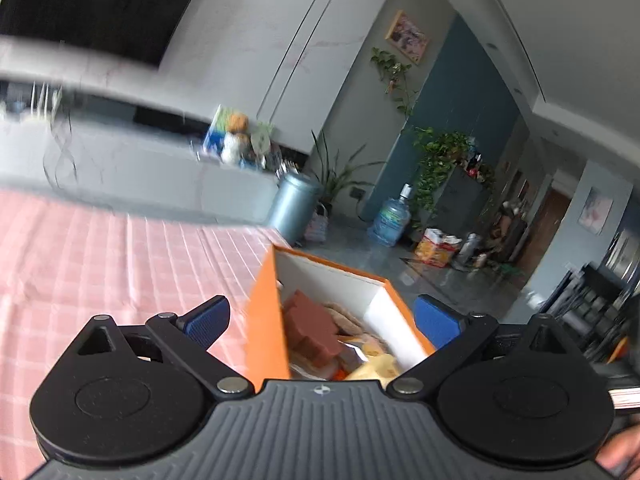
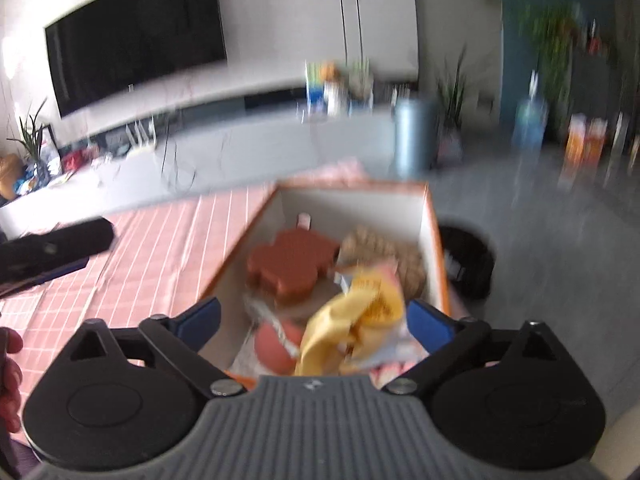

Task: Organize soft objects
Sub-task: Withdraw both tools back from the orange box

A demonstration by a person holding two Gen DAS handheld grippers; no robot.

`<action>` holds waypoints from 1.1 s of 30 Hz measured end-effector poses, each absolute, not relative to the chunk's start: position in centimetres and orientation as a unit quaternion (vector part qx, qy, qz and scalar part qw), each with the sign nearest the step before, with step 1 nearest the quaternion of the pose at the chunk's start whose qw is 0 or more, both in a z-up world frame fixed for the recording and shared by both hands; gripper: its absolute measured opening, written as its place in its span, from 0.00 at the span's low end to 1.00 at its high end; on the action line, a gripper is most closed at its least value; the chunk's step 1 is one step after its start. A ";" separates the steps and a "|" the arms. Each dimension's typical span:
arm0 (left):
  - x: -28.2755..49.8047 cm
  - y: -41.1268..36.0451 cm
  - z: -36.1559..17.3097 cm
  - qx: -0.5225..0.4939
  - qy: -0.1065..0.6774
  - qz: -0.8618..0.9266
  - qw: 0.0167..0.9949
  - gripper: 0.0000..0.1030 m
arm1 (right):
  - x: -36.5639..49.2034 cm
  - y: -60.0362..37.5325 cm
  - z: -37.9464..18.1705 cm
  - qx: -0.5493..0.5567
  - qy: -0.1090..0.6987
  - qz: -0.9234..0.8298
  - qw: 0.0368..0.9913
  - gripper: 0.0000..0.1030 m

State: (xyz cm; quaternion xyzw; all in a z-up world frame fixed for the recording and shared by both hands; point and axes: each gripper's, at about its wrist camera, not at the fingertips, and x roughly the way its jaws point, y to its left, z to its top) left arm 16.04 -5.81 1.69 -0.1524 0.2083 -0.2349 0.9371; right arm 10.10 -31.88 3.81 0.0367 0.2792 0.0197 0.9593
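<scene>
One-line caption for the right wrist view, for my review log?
Open right gripper poised over the orange box on a pink checked cloth, above a yellow packet and brown puzzle-shaped piece.

An open orange box (image 2: 434,232) with white inner walls holds a brown puzzle-shaped cushion (image 2: 292,264) and yellow packet (image 2: 360,320).

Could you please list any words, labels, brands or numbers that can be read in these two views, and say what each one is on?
None can be read.
Yellow packet in the orange box: print blurred.
Water jug: label too small.
Orange package on the floor: print too small.
Black bin: white marks blurred.
</scene>
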 end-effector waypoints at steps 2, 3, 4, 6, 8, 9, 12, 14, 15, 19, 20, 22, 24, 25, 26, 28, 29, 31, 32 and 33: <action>14.4 -6.5 2.0 -0.102 0.179 -0.208 0.956 1.00 | 8.4 -30.6 4.3 0.006 0.235 -0.004 0.972 0.97; 13.8 -6.9 2.2 -0.071 0.162 -0.192 0.965 1.00 | 7.6 -30.1 4.5 -0.010 0.212 -0.015 0.977 0.97; 13.0 -7.4 2.4 -0.039 0.145 -0.177 0.973 1.00 | 6.9 -29.5 4.7 -0.025 0.191 -0.023 0.981 0.97; 11.9 -8.1 2.5 0.003 0.119 -0.160 0.980 1.00 | 5.9 -28.7 4.9 -0.043 0.166 -0.026 0.985 0.97; 11.1 -8.4 2.6 0.017 0.108 -0.159 0.981 1.00 | 5.2 -28.4 4.7 -0.036 0.156 -0.022 0.987 0.97; 10.9 -8.4 2.6 0.017 0.105 -0.157 0.982 1.00 | 4.9 -28.4 4.6 -0.027 0.154 -0.019 0.988 0.97; 10.2 -8.5 2.0 0.010 0.104 -0.140 0.985 1.00 | 4.3 -28.5 4.0 0.000 0.149 -0.021 0.989 0.97; 9.9 -8.6 1.4 0.001 0.104 -0.129 0.986 1.00 | 4.3 -28.7 3.6 0.020 0.156 -0.027 0.987 0.97; 9.7 -8.6 1.1 -0.004 0.104 -0.124 0.987 1.00 | 4.3 -28.8 3.4 0.027 0.161 -0.036 0.986 0.97; 9.6 -8.9 0.0 -0.003 0.117 -0.124 0.985 1.00 | 4.9 -28.7 2.1 0.026 0.182 -0.059 0.981 0.97; 9.7 -8.6 -0.2 -0.003 0.124 -0.126 0.984 1.00 | 5.0 -28.6 1.7 0.023 0.186 -0.063 0.980 0.97; 9.9 -8.6 -0.7 -0.002 0.133 -0.127 0.983 1.00 | 5.1 -28.7 0.9 0.017 0.188 -0.072 0.979 0.97; 10.0 -8.4 -1.1 -0.003 0.145 -0.124 0.982 1.00 | 5.4 -28.7 0.3 0.014 0.191 -0.076 0.979 0.97; 10.1 -8.5 -1.3 -0.002 0.152 -0.124 0.981 1.00 | 5.5 -28.8 0.0 0.013 0.196 -0.077 0.978 0.97; 10.2 -8.3 -1.5 -0.001 0.159 -0.126 0.979 1.00 | 5.5 -28.8 -0.2 0.014 0.200 -0.078 0.977 0.97; 10.3 -8.4 -1.9 0.004 0.175 -0.128 0.976 1.00 | 5.6 -29.0 -0.7 0.016 0.205 -0.086 0.975 0.97; 10.4 -8.3 -2.1 0.008 0.182 -0.127 0.975 1.00 | 5.7 -29.1 -0.8 0.018 0.207 -0.088 0.974 0.97; 10.5 -8.3 -2.5 0.016 0.198 -0.124 0.972 1.00 | 5.7 -29.3 -1.1 0.020 0.212 -0.090 0.973 0.97; 10.7 -8.3 -2.8 0.016 0.209 -0.123 0.970 1.00 | 5.7 -29.4 -1.2 0.021 0.215 -0.091 0.972 0.98; 10.8 -8.3 -2.9 0.016 0.219 -0.121 0.968 1.00 | 5.7 -29.4 -1.4 0.022 0.220 -0.092 0.971 0.98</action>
